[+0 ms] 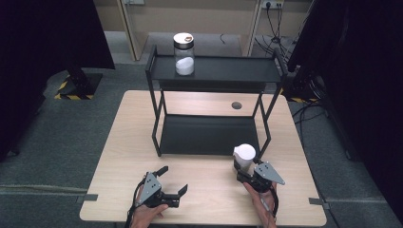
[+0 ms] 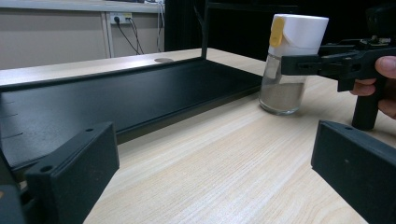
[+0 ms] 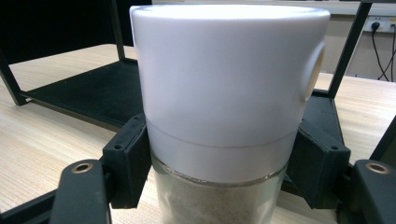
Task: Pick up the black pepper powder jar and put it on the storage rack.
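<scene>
Right gripper (image 1: 243, 167) at 5 o'clock is clamped on the white-capped jar (image 1: 244, 156); left gripper (image 1: 174, 179), 7 o'clock, gapes wide, holding nothing.

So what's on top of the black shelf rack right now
A lidded glass jar holding something white stands on the left part of the black rack's top shelf. The lower shelf looks bare, though the top shelf hides its back edge.

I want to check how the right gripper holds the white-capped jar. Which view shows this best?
The left gripper view: it shows the white-capped jar whole from the side, standing on the table, the right gripper clamped below its cap. The right gripper view shows cap and jaws close. The high view shows it small, from above.
</scene>
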